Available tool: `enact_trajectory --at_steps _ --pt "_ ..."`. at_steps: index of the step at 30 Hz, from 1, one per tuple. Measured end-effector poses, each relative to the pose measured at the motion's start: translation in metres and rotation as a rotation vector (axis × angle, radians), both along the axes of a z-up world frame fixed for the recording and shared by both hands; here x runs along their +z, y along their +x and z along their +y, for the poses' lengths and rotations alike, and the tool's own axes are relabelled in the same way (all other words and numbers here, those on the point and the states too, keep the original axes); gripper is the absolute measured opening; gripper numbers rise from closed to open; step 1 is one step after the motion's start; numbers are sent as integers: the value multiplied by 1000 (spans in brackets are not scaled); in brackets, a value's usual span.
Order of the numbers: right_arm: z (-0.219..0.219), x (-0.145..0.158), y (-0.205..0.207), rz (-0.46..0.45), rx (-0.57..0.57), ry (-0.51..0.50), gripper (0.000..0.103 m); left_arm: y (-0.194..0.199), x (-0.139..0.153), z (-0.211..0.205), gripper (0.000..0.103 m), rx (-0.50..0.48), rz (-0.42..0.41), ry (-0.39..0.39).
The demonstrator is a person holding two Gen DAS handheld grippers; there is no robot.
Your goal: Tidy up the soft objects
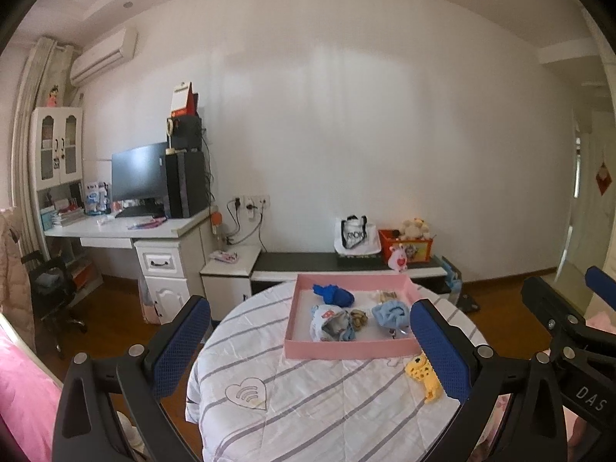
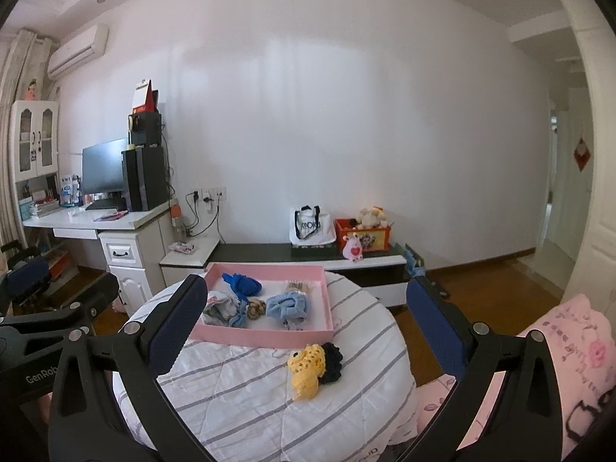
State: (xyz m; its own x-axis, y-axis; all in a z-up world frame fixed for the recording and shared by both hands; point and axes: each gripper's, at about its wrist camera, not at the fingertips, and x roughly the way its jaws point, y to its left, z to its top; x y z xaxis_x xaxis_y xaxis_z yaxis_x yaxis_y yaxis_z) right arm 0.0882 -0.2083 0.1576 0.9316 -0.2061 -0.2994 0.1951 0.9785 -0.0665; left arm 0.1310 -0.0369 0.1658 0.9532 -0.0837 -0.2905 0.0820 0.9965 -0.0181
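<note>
The left black two-finger gripper with blue textured pads is hovering with its jaws spread wide and nothing between them, one blue pad sitting low on the left of its own view and the other on the right. The right black two-finger gripper with matching blue pads is likewise hanging with fingers wide apart and gripping nothing. Both are pointing forward, side by side, level with each other

One pink tray holds five soft items: one dark blue, one light blue, one grey-white, one brown, one beige. Outside it lie two crocheted pieces, one yellow and one black.
</note>
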Motion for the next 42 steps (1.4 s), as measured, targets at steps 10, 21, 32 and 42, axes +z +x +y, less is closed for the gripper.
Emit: enact_trajectory --at_steps 10,21,32,42 --pt "1 3 -11 -30 10 -1 103 -8 -9 -7 103 13 -27 1" --pt "4 3 -14 -34 6 -14 103 -5 -13 -8 103 19 -33 -1" --pt "4 2 -15 -28 9 -12 103 -4 -19 -10 103 25 -30 4" --pt "2 -1 -11 -18 8 -10 103 -5 -21 -11 103 23 -23 8"
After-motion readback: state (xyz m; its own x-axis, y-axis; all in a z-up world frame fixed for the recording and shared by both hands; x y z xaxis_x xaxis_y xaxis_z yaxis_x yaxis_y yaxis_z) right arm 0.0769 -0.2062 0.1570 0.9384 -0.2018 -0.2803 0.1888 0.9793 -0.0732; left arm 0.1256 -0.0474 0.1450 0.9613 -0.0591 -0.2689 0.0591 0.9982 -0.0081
